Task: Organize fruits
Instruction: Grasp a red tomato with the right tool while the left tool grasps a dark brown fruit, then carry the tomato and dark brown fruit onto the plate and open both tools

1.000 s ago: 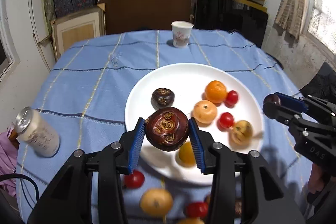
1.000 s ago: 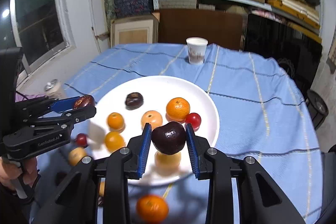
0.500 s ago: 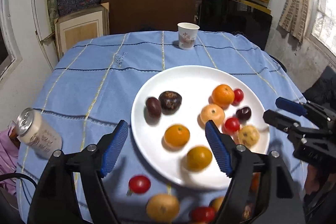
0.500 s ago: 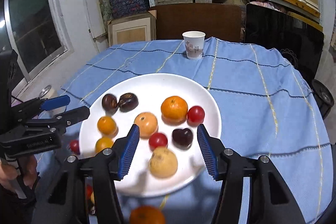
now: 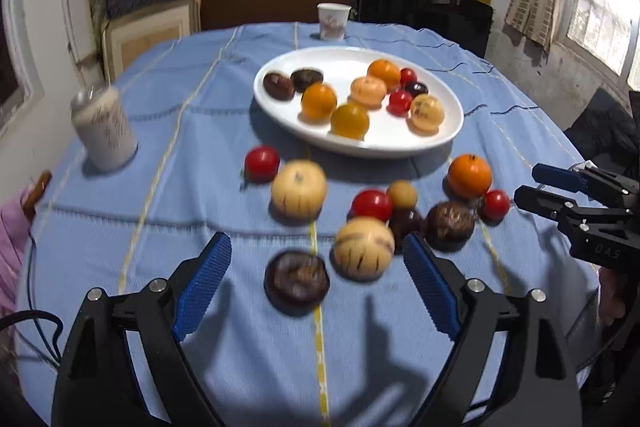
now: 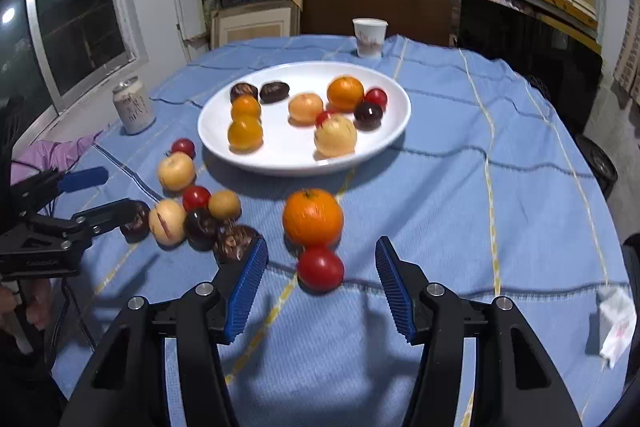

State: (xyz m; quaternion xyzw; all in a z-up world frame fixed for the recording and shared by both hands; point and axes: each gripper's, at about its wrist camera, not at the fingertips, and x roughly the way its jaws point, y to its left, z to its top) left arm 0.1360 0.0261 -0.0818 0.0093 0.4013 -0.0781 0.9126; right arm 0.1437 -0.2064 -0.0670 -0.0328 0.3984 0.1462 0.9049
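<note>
A white plate (image 5: 448, 131) (image 6: 396, 123) holds several fruits: oranges, small red tomatoes, dark passion fruits and a pale striped melon. Several loose fruits lie on the blue cloth in front of it. My left gripper (image 5: 316, 267) is open and empty, low over a dark passion fruit (image 5: 297, 279) and a pale striped melon (image 5: 363, 247). My right gripper (image 6: 321, 269) is open and empty, with a red tomato (image 6: 320, 268) between its fingers and an orange (image 6: 313, 217) just beyond. Each gripper shows in the other's view: the right one (image 5: 536, 189) and the left one (image 6: 106, 191).
A drink can (image 5: 105, 127) (image 6: 133, 105) stands left of the plate. A paper cup (image 5: 333, 21) (image 6: 369, 37) stands at the far edge. A crumpled white packet (image 6: 616, 323) lies at the right edge. Shelves and boxes stand behind the table.
Both grippers let go of their dark fruits onto the plate, opened, and pulled back toward me and down over the loose fruits in front of the plate.
</note>
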